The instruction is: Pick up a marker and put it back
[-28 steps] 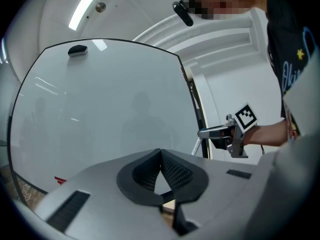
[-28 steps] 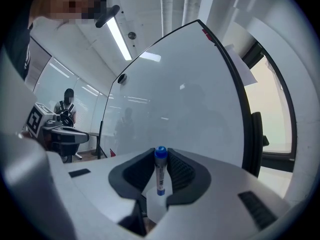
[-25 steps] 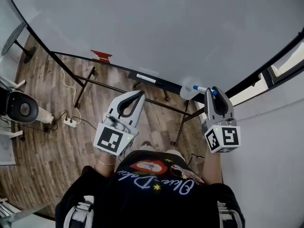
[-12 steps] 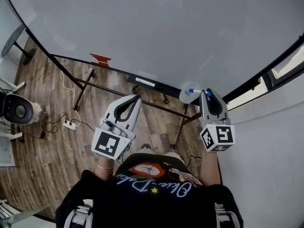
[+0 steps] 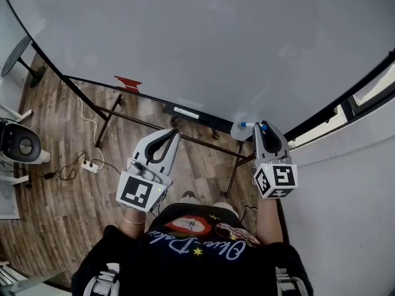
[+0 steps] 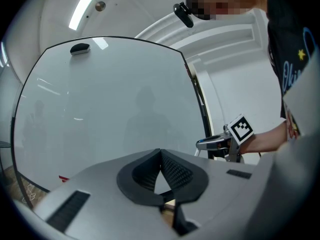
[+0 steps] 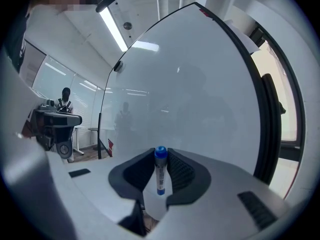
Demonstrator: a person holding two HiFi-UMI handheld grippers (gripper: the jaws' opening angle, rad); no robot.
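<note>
Marker [image 7: 159, 176]: white barrel, blue cap. Right gripper [image 7: 160, 155]: grey, black pads. Whiteboard [image 5: 203, 36]: white, black frame. Tray object [image 5: 128, 82]: red, possibly eraser.

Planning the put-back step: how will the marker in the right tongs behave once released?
The marker looks stiff and probably light: the right tongs hold it without sag. Its round, smooth barrel would likely roll on a flat surface and might slip in a loose grip.

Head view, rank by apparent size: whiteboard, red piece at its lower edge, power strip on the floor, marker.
1. Whiteboard, by far.
2. Red piece.
3. Power strip and marker: too alike to rank; the marker is partly hidden in the right claw and nearer the camera.
</note>
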